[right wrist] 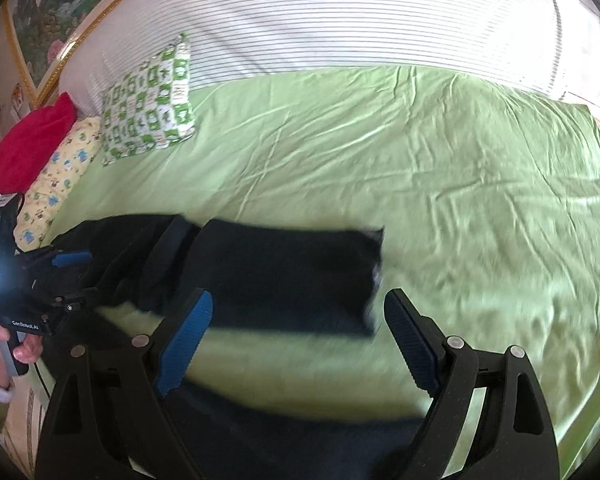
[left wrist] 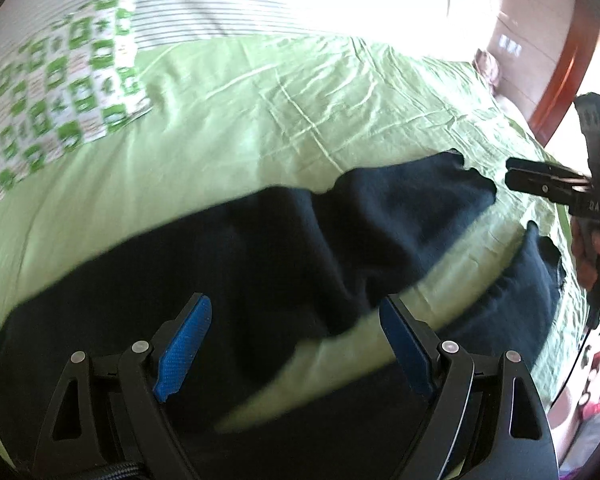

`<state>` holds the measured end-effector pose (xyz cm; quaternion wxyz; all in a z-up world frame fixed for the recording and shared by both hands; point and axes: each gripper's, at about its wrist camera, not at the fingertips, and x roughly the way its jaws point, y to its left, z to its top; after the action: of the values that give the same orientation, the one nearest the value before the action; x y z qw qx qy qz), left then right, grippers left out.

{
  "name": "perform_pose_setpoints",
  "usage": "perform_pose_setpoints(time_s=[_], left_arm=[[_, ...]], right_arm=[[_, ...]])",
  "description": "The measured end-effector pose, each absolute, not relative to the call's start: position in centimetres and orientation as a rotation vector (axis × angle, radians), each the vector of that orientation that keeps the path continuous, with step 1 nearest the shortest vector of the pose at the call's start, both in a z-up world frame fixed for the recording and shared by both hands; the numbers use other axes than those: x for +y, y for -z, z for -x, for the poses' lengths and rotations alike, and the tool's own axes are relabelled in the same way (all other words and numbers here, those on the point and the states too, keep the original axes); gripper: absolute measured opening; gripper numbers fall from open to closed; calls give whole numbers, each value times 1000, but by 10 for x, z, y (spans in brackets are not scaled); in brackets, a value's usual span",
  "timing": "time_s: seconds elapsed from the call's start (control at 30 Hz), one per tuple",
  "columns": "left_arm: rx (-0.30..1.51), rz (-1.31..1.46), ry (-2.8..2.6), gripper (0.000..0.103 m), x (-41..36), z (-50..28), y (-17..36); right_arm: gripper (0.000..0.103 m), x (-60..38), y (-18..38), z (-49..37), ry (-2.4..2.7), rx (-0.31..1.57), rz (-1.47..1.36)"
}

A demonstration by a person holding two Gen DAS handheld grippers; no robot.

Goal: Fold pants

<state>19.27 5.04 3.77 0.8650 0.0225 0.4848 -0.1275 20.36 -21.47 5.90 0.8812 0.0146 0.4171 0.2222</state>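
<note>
Dark soft pants (left wrist: pixel 260 248) lie spread, legs toward 2 o'clock, on wrinkled green bed sheet (left wrist: pixel 228 112); left gripper (left wrist: pixel 296 344) and right gripper (right wrist: pixel 300 340) both released, blue ribbed pads.

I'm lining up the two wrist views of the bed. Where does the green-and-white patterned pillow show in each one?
Left wrist view: the patterned pillow lies at the upper left, on the green sheet, against the striped bedding.
Right wrist view: the same pillow sits left of centre in the upper half, beside a yellow pillow.
Shared landmark: the dark pants spread on the sheet.
</note>
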Motion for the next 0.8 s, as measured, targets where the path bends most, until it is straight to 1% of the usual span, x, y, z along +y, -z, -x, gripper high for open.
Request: perform_pose_setpoints(time_s=[0.23,0.3,0.33,0.37,0.4,0.47,0.5,0.53,0.57,0.6,0.63,0.67,0.73,0.77,0.8], left_arm=[[1083,-136,340,83,37,-256,-16],[1089,-184,361,83,32,-272,-11],[1095,-206,381,83,29,-280,-8],[1107,-231,397,83,27,-290,-3],[1117,-248,406,83,25,-297,1],[1147,-278,430,81,22,-311,11],[1160,-285,442,77,21,-316,16],[1181,-286,462,76,20,-321,21],[1192,-282,480,75,19,-324,23],[1196,-279,496,70,19,-325,24],[1202,-277,517,61,17,-326,25],[1214,-274,544,55,16,-325,24],[1224,-292,564,39,12,-322,22],[1227,-311,565,35,10,-320,21],[1226,-318,568,28,9,-317,20]], right_arm=[[88,-213,-31,-262,-461,986,-41],[87,-214,-24,-274,-456,1001,-35],[84,-214,-22,-278,-456,1007,-37],[79,-215,-18,-285,-454,1021,-38],[77,-215,-15,-290,-453,1034,-38],[67,-213,-10,-298,-459,1046,-28],[64,-212,-8,-301,-466,1053,-18],[55,-210,-5,-304,-468,1063,-3],[43,-209,-3,-306,-470,1068,7],[36,-207,-2,-307,-478,1074,19],[25,-206,-1,-308,-487,1072,26],[14,-206,-3,-307,-499,1065,27],[10,-206,-6,-305,-519,1055,20],[9,-205,-10,-303,-525,1043,25],[9,-206,-15,-299,-534,1029,27]])
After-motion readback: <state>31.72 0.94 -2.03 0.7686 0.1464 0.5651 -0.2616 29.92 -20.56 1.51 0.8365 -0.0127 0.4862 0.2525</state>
